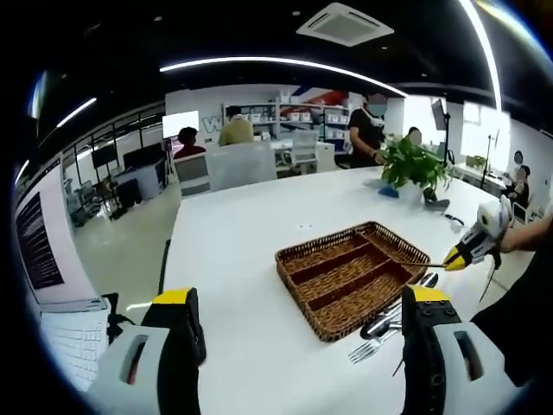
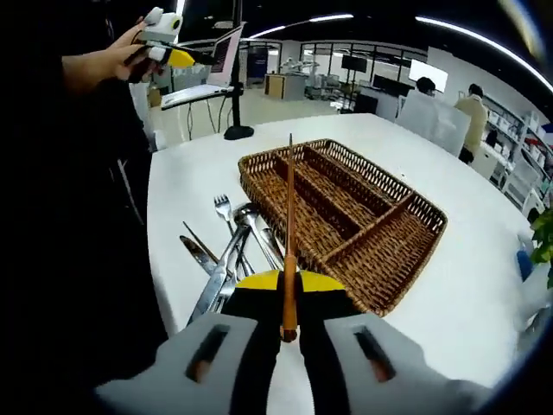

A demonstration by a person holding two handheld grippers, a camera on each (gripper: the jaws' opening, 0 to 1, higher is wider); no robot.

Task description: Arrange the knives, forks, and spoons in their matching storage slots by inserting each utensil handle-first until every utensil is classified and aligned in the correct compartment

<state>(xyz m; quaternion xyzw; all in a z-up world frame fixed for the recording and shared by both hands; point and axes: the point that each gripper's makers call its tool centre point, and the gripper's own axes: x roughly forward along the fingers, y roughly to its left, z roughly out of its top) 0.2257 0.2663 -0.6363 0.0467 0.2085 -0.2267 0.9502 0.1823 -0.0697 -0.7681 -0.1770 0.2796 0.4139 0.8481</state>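
- Left gripper (image 1: 298, 346) hung over the white table (image 1: 233, 251) with its jaws wide apart and nothing between them.
- Ahead of it and a bit to the right sat the wicker tray (image 1: 298, 258), with long slots inside that looked bare.
- Just past the tray's near right corner, close to the left gripper's right jaw, lay a pile of forks and spoons (image 1: 384, 328).
- Further right, the right gripper (image 1: 462, 252) reached in, held by a hand (image 1: 494, 218).
- Right gripper (image 2: 289, 294), in its own view, was squeezed tight on a thin brown stick (image 2: 290, 225), likely a chopstick, near its thick end.
- The stick pointed straight ahead, with its tip over the far wall of the tray (image 2: 259, 194).
- Left of the right gripper, on the table (image 2: 173, 225), the knives, forks and spoons (image 2: 229, 251) lay crossed on top of each other.
- I think the stick was light and stiff, so a soft squeeze would do, but it could roll or swing if held at one end.
- The metal things looked smooth, hard and slippery.
- A good place to grab them seemed to be the neck, so the handle could go in first.
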